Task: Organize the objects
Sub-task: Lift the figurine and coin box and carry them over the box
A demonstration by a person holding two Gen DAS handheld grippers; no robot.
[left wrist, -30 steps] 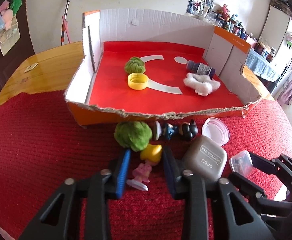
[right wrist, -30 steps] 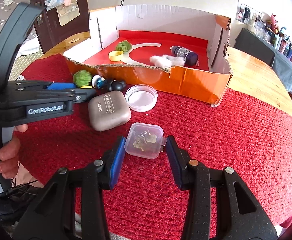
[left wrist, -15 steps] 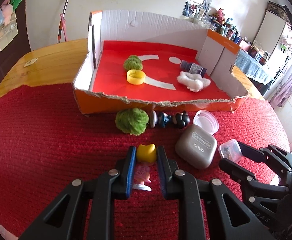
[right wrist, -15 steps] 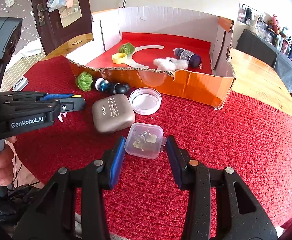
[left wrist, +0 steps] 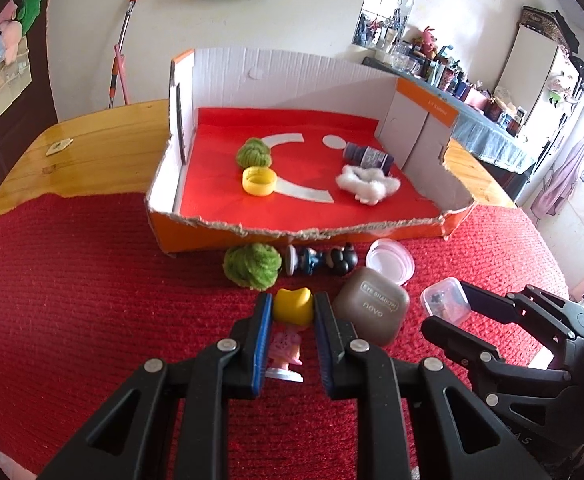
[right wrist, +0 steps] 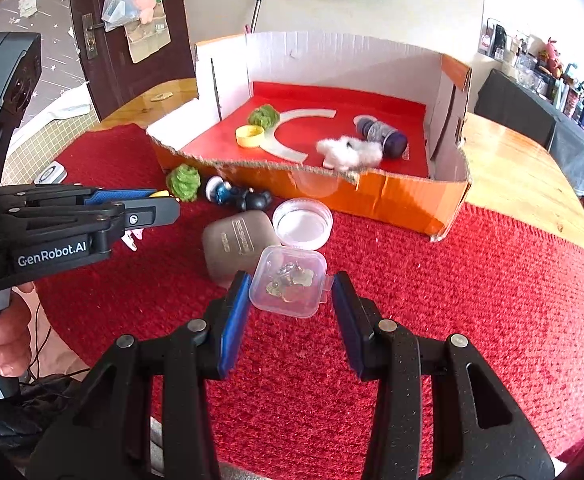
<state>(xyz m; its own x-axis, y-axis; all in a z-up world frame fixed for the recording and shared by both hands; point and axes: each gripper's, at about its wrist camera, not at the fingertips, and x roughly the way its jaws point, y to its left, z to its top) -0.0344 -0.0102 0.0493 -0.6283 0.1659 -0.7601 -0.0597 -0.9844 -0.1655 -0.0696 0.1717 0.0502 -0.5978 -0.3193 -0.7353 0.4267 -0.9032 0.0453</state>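
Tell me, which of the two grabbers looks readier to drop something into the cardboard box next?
Probably the left gripper: its pads are already clamped on the little yellow-haired doll. The right gripper only straddles the clear plastic case, pads not touching.

a yarn ball [left wrist: 252, 265], two figurines [left wrist: 321, 261] and a lid [left wrist: 390, 266] are lined up before the cardboard box [left wrist: 292, 236]; an eyeshadow case [left wrist: 372, 306] is set at the lid's seven o'clock, a clear container [right wrist: 289, 282] at its five.

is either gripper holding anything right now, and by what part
Left gripper pinches the small figurine by its yellow head. Right gripper straddles the clear plastic box, pads apparently not touching.
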